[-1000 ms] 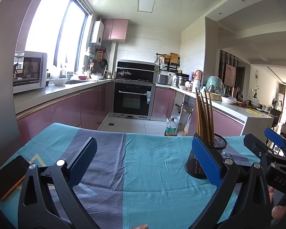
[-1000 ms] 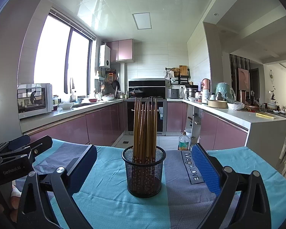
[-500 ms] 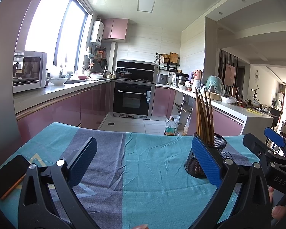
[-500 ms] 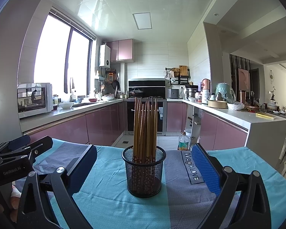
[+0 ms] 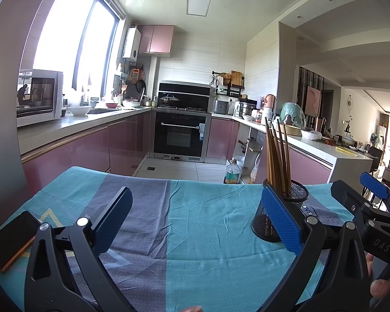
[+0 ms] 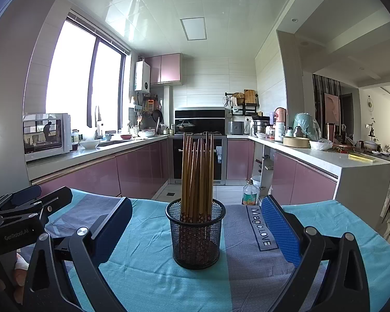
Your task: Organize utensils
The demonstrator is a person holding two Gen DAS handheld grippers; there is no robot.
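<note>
Chopsticks (image 6: 197,174) stand upright in a bundle inside a black mesh cup (image 6: 195,236), which sits on the counter's teal and grey striped cloth (image 6: 148,280). The right claw (image 6: 196,223) is level just above the cloth, pointing straight at the cup, its fingers spread wide to either side of it and holding nothing; the cup sits in the gap, apart from both blue pads. The left claw (image 5: 195,214) is level to the left of the cup, also spread wide and empty, with bare cloth between its fingers. In the left wrist view the cup (image 5: 278,218) lies partly behind the right-side pad (image 5: 280,217). A dark phone (image 5: 10,239) lies on the cloth's left edge.
</note>
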